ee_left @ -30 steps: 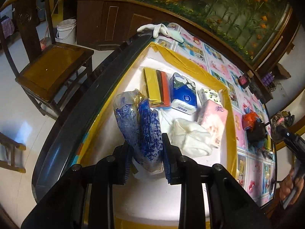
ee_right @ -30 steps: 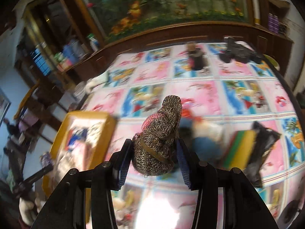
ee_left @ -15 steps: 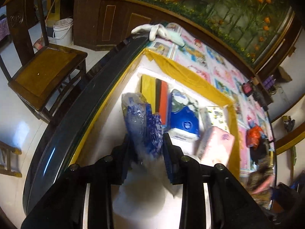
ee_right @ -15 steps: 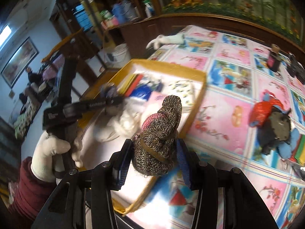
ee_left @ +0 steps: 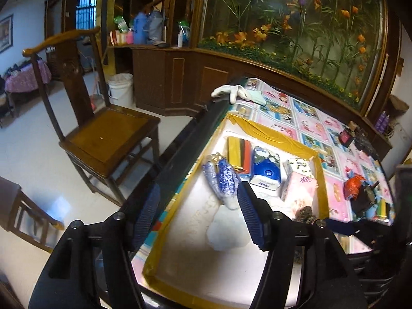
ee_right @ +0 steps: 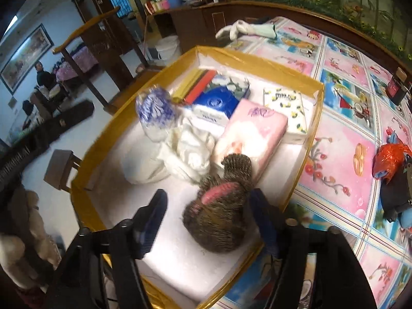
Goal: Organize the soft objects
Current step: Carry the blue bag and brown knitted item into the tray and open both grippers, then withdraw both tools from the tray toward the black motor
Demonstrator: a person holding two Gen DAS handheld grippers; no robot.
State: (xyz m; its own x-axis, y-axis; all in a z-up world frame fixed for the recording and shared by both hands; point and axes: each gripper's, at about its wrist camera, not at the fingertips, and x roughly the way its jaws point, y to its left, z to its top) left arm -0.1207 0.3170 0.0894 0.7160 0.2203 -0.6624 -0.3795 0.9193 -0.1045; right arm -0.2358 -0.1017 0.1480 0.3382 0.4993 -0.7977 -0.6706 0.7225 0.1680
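Both grippers, left (ee_left: 198,211) and right (ee_right: 206,221), have just been opening their jaws; nothing is gripped. In the one yellow-edged tray (ee_right: 312,118) lie three tissue packs, one blue-patterned bag (ee_left: 222,177), one brown knitted roll (ee_right: 221,221) between the right jaws.

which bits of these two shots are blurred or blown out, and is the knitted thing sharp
Left wrist view: the tray floor is overexposed to near white, the white cloth barely separable; straight edges bow from the fisheye. Right wrist view: the blue-patterned bag is motion-smeared, the brown knitted item soft but readable, and the tray floor glares white.
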